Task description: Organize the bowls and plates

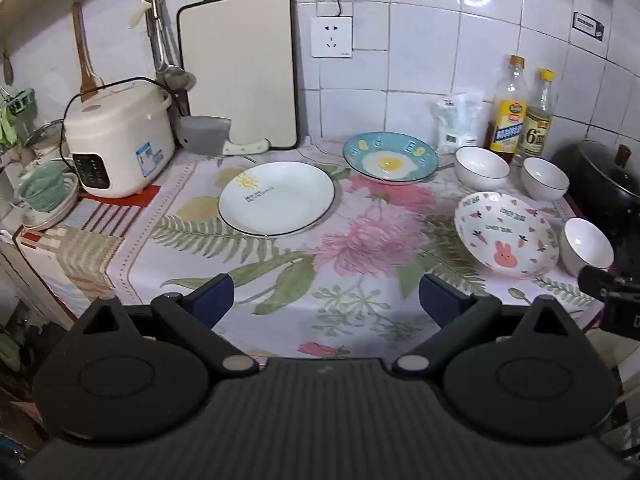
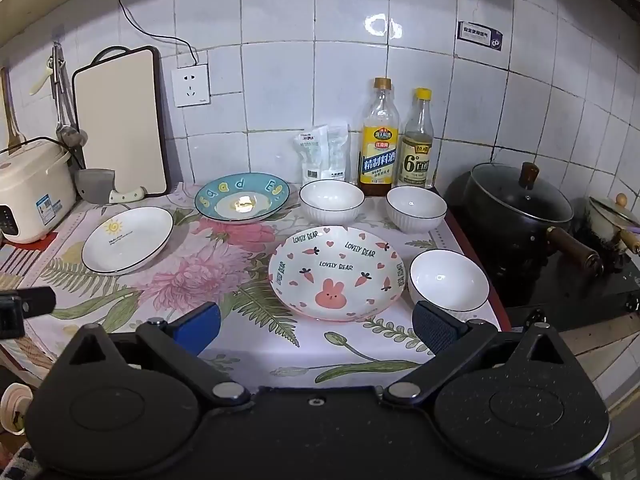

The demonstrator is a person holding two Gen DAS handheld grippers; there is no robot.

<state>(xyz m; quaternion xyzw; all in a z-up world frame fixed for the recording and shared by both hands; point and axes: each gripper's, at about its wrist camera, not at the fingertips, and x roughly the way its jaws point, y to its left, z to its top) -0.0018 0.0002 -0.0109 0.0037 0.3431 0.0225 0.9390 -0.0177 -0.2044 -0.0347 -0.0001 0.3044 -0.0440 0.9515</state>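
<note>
Risk: all the crockery lies loose on a smooth flowered cloth (image 2: 224, 264), so a plate gripped by its thin rim may slip or slide; the rear bowls stand just in front of two bottles (image 2: 396, 140) that a reach could topple.
Left gripper (image 1: 326, 300): jaws spread wide, holding nothing, at the near edge.
Sun plate (image 1: 276, 198): far-left of the left gripper, well apart.
Egg plate (image 1: 390, 156): farther back, centre.
Right gripper (image 2: 316, 326): jaws wide, empty.
Rabbit plate (image 2: 336, 272): just beyond the right gripper.
White bowls: two at the back (image 2: 332, 202) (image 2: 416, 208), one near right (image 2: 448, 280), beside the rabbit plate.
</note>
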